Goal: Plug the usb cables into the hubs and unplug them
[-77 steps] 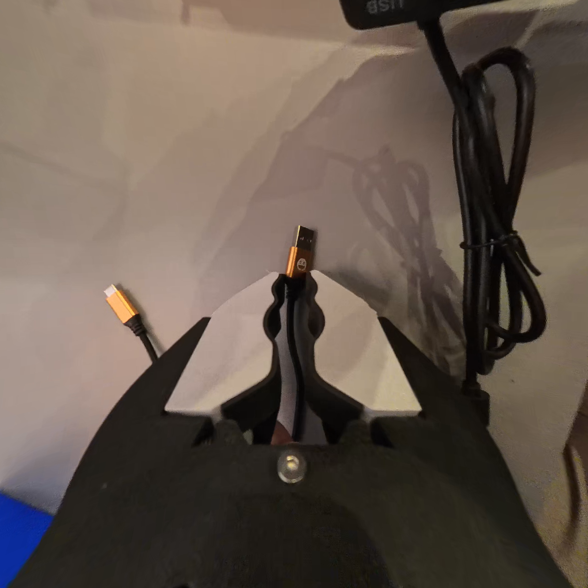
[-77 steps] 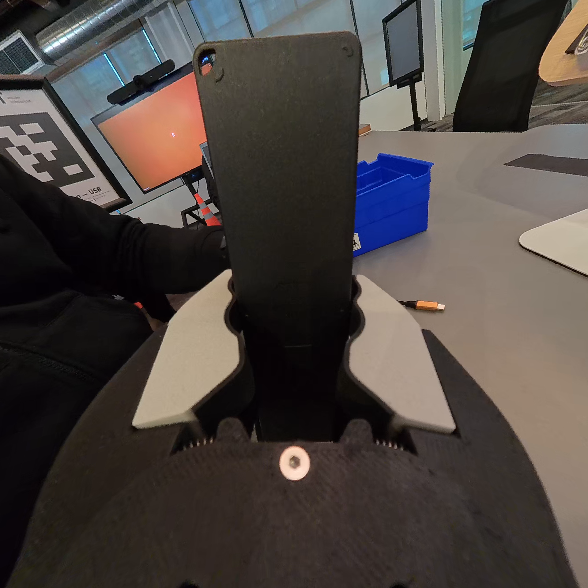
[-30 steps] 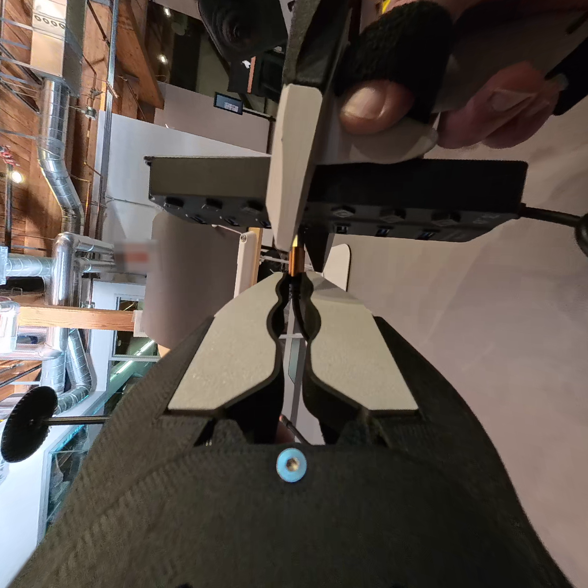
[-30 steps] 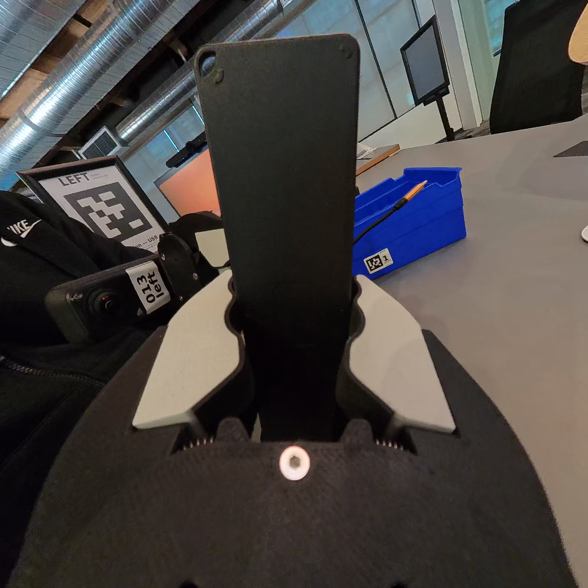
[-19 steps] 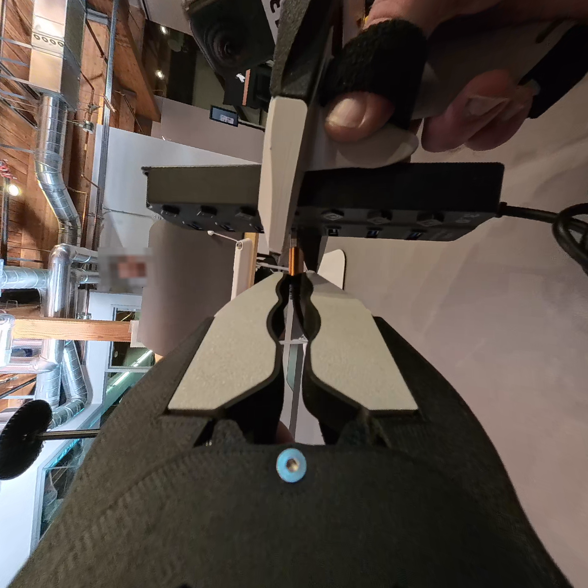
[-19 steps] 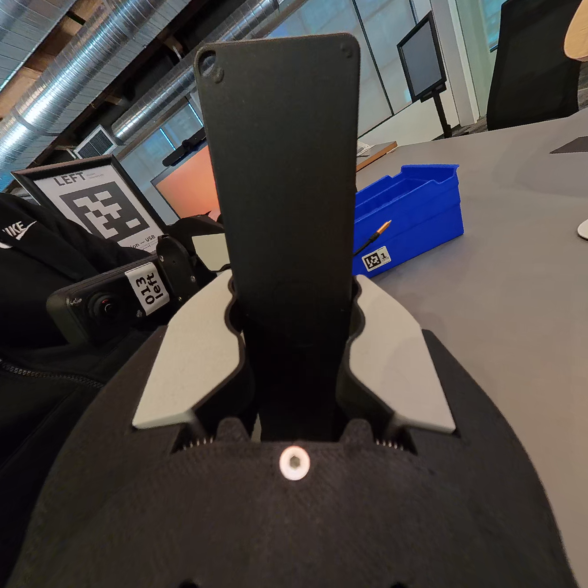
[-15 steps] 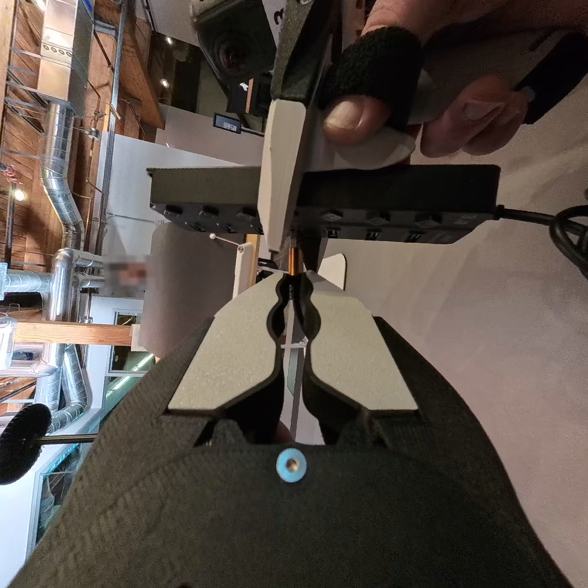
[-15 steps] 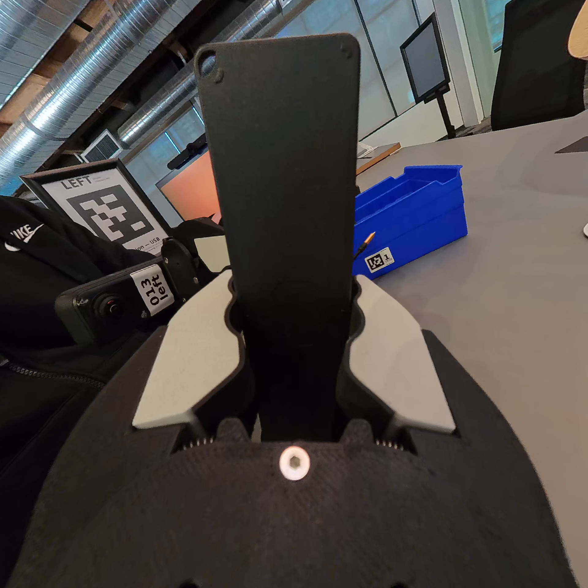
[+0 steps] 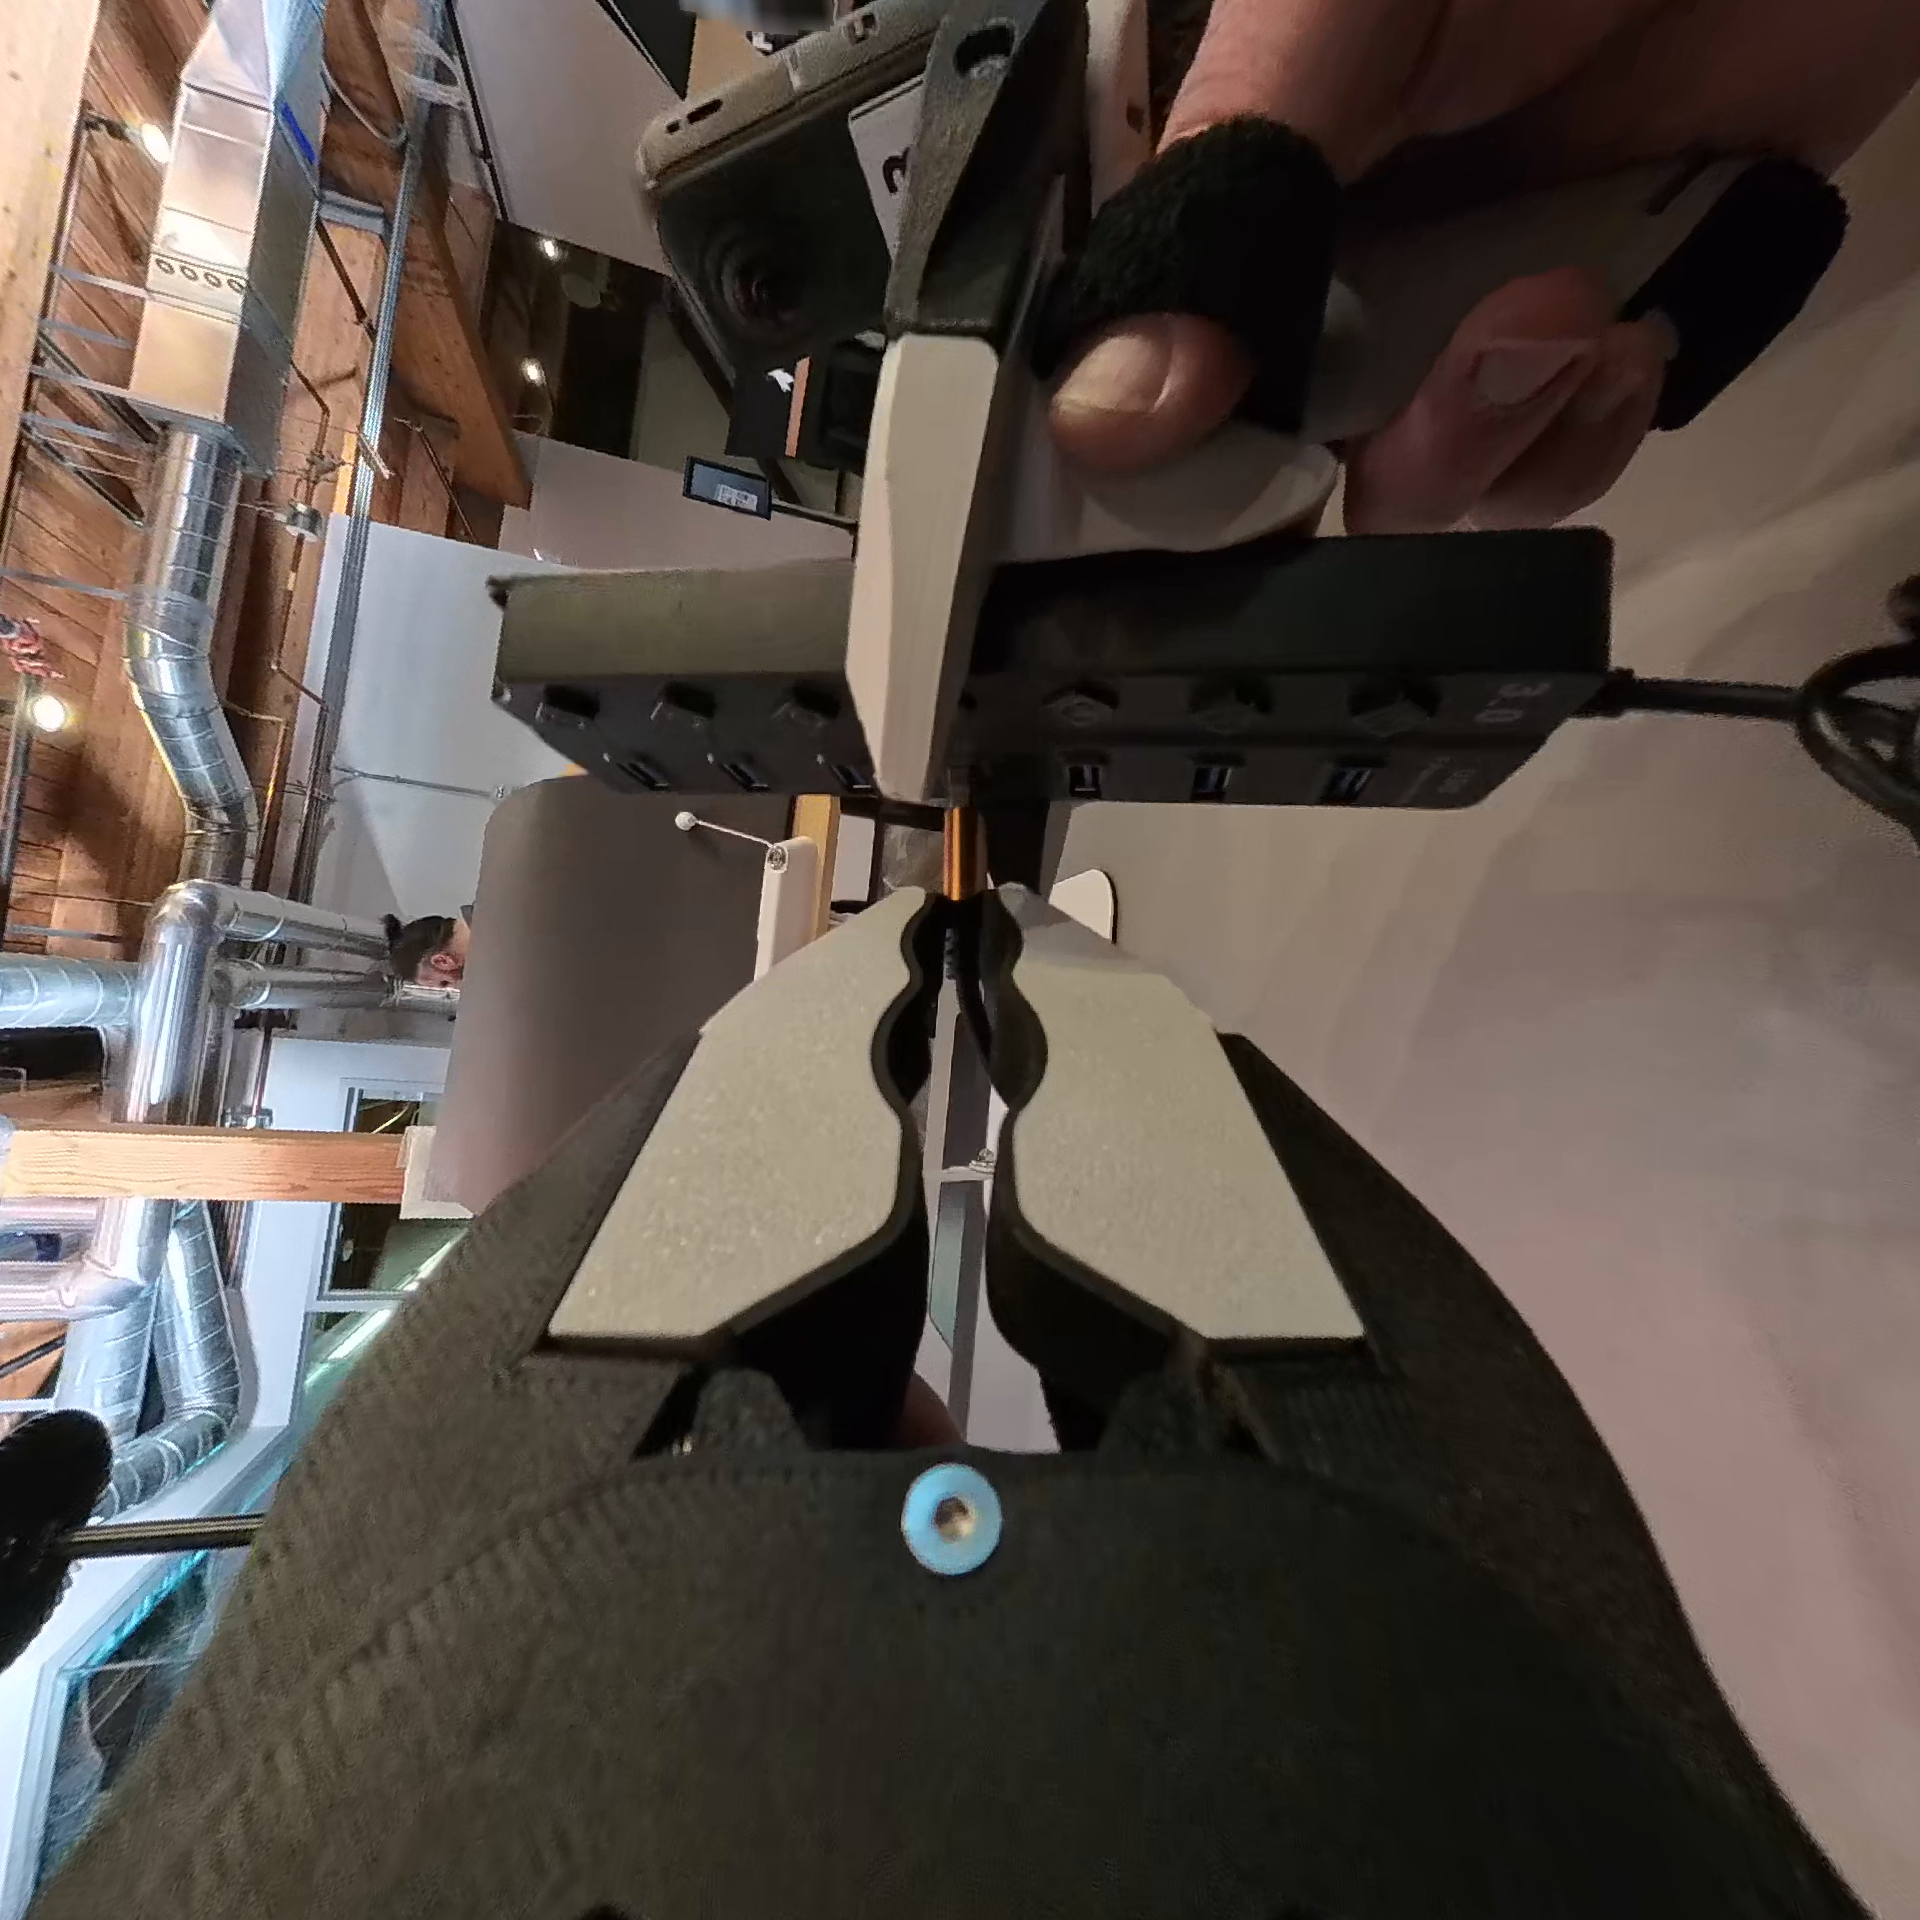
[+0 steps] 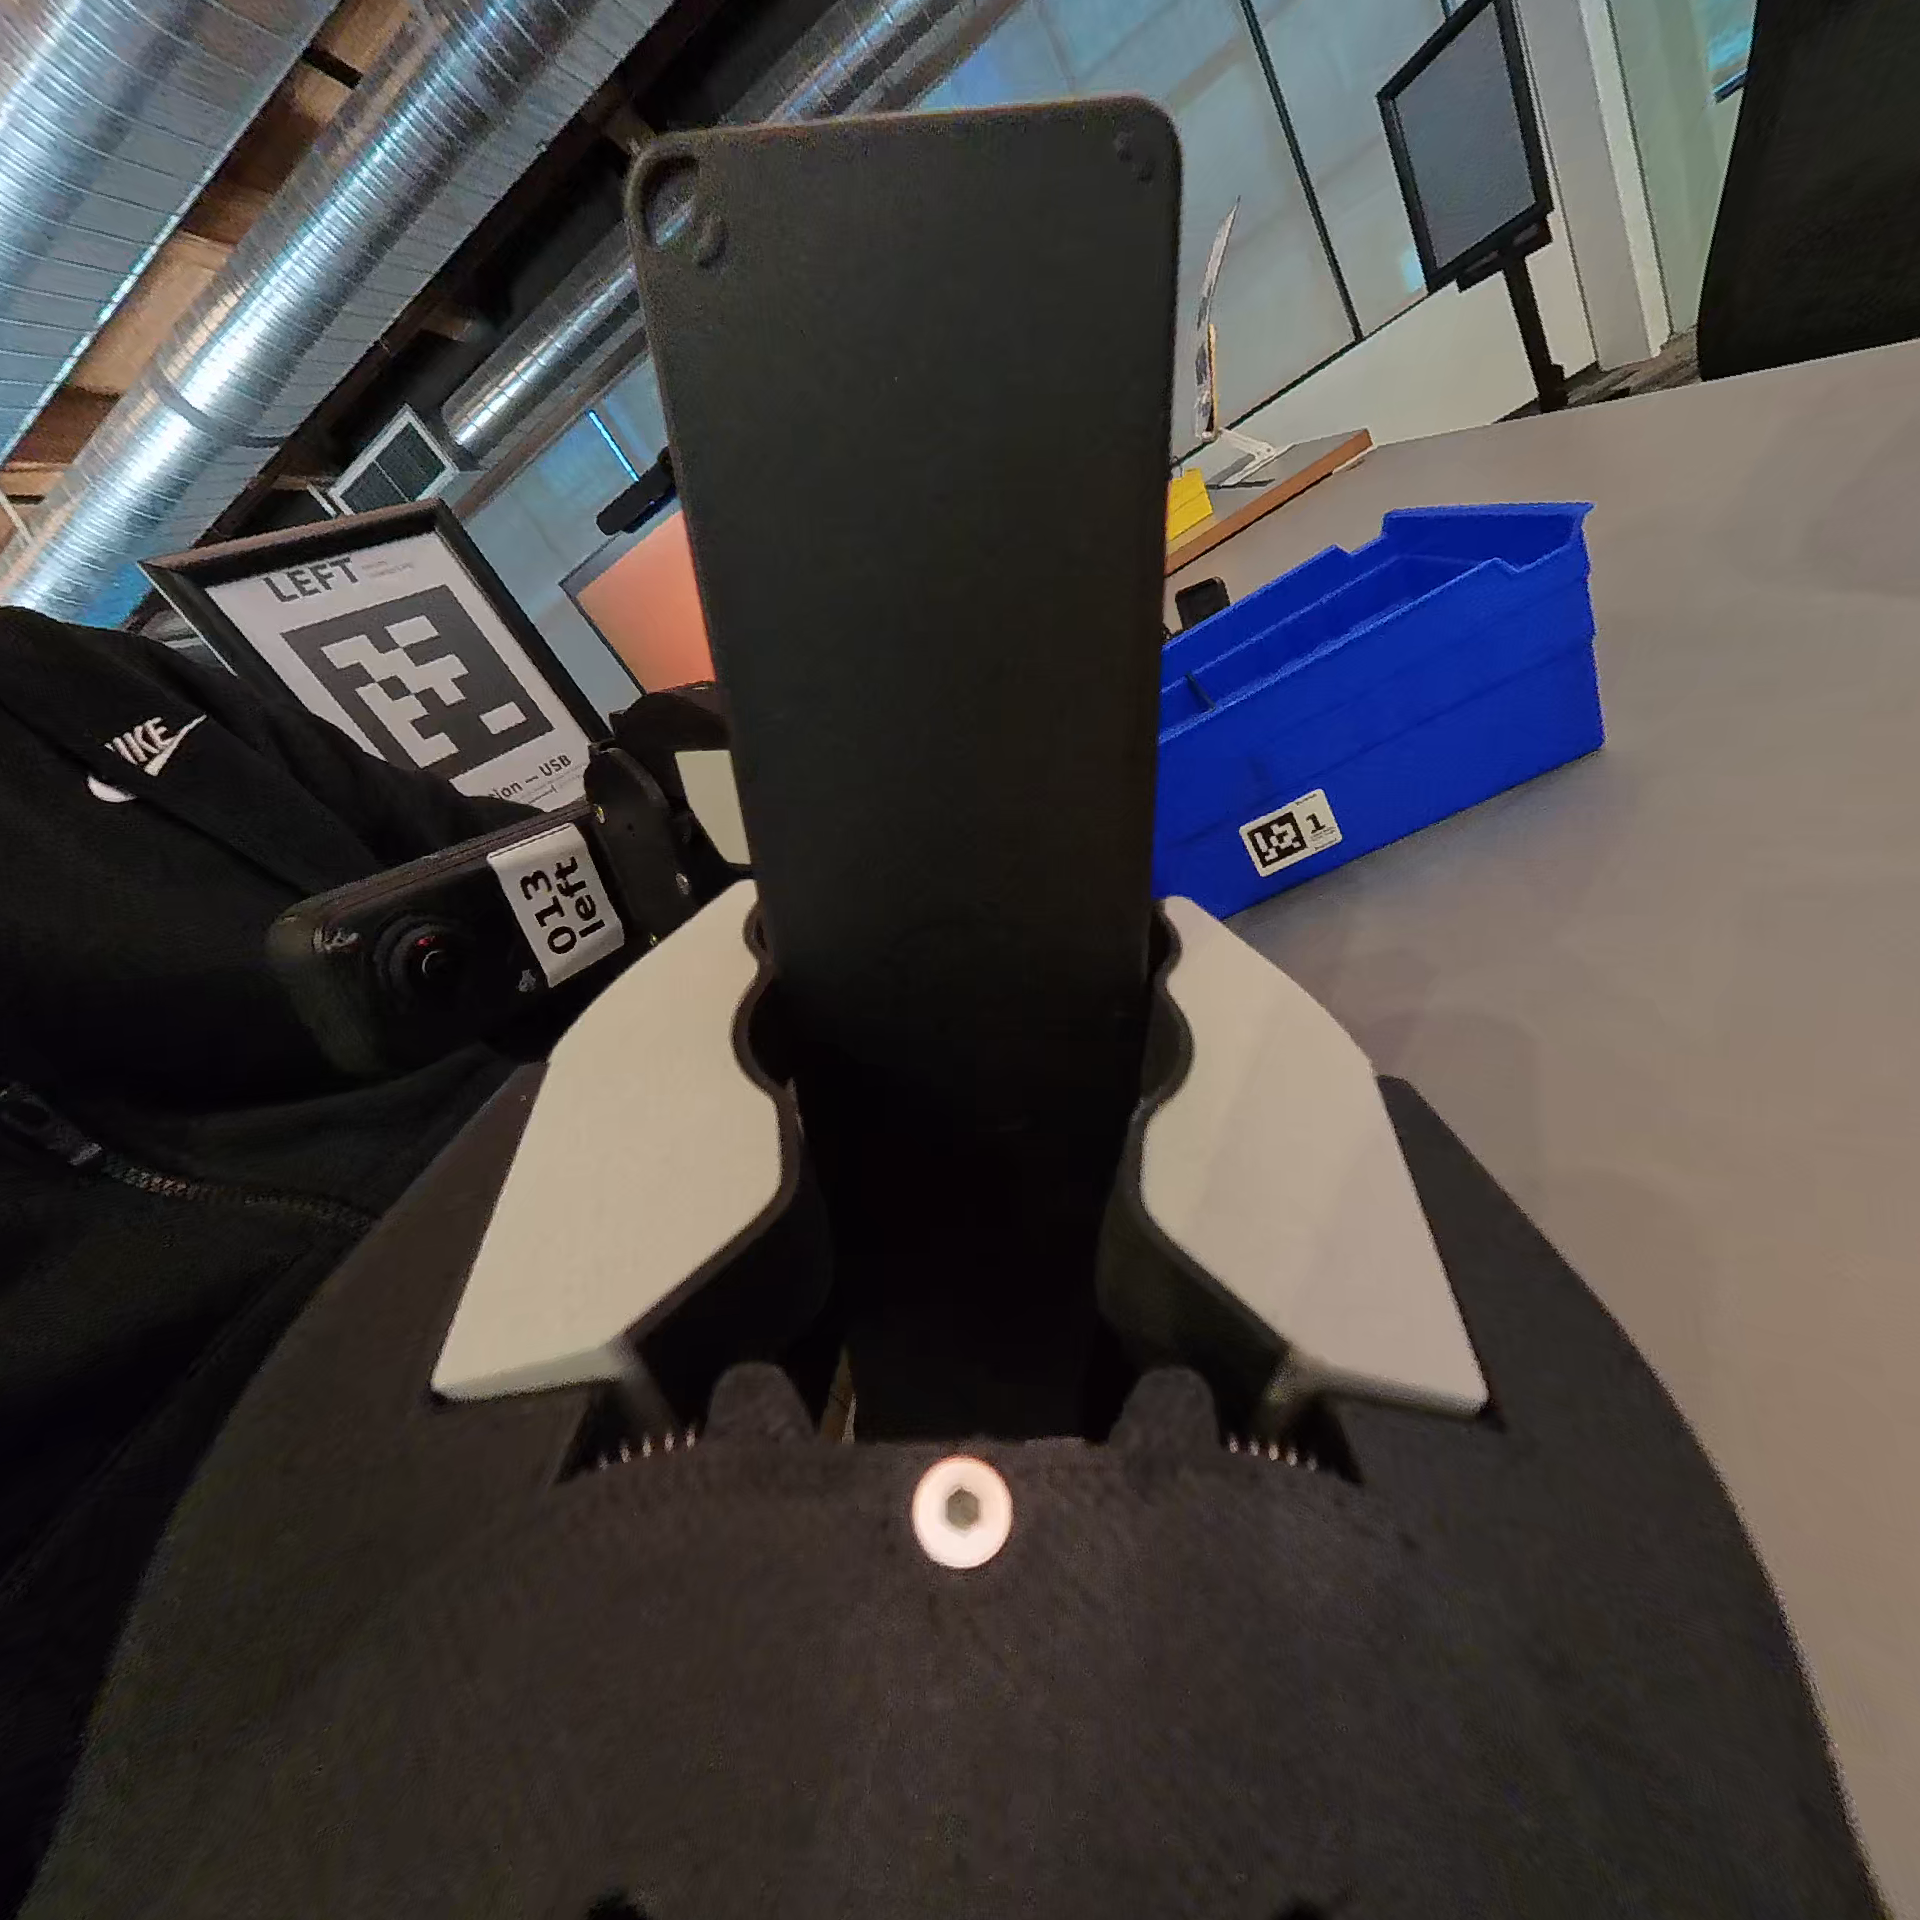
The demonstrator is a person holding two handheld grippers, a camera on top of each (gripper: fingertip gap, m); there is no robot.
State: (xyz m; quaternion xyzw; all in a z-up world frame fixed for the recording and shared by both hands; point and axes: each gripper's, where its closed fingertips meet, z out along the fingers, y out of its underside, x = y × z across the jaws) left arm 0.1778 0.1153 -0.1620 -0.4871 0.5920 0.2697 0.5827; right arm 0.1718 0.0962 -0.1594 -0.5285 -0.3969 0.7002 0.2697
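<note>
My left gripper (image 9: 961, 920) is shut on a black cable just behind its orange USB plug (image 9: 964, 857). The plug points up into the port row of a long black hub (image 9: 1299, 644). Its metal tip is hidden at the hub's edge, behind a grey finger (image 9: 920, 623) of the right gripper. My right gripper (image 10: 961, 914) is shut on the hub (image 10: 925, 571) around its middle and holds it in the air above the grey table (image 10: 1662, 1039). A hand (image 9: 1195, 364) with black finger sleeves holds the right gripper.
A blue bin (image 10: 1403, 727) stands on the table to the right of the hub. The hub's own black cord (image 9: 1860, 717) trails off at the right. A framed marker sign (image 10: 405, 675) and a person's black hoodie (image 10: 156, 1039) are at the left. Both grippers' tips are close together, under 4 cm apart.
My left gripper lifted the orange plug off the table and turned it up against the hub's port row. The cable's other orange end, seen swinging by the blue bin, has dropped out of sight.
</note>
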